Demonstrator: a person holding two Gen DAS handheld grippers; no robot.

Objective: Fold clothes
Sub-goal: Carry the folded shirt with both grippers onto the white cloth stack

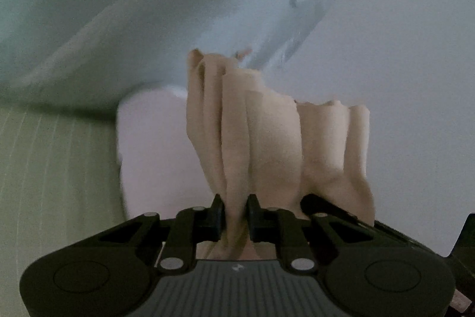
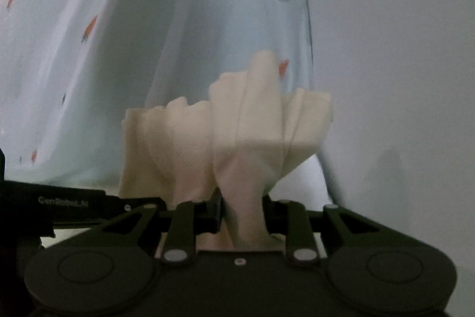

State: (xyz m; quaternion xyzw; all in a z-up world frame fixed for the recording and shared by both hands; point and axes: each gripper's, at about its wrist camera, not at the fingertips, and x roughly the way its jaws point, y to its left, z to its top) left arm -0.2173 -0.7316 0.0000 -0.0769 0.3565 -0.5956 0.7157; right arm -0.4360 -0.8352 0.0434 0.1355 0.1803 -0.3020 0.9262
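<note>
Above a pale printed sheet (image 2: 118, 49), left gripper (image 1: 235, 216) and right gripper (image 2: 242, 213) both clamp bunched beige cloth (image 1: 267, 138).

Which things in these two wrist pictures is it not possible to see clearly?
- Left wrist view: the cream garment bunches in the left gripper; its type and full shape are hidden by its own folds.
- Right wrist view: the right gripper hides the garment's lower part.
- Both views: the pale patterned sheet behind is blurred.
</note>
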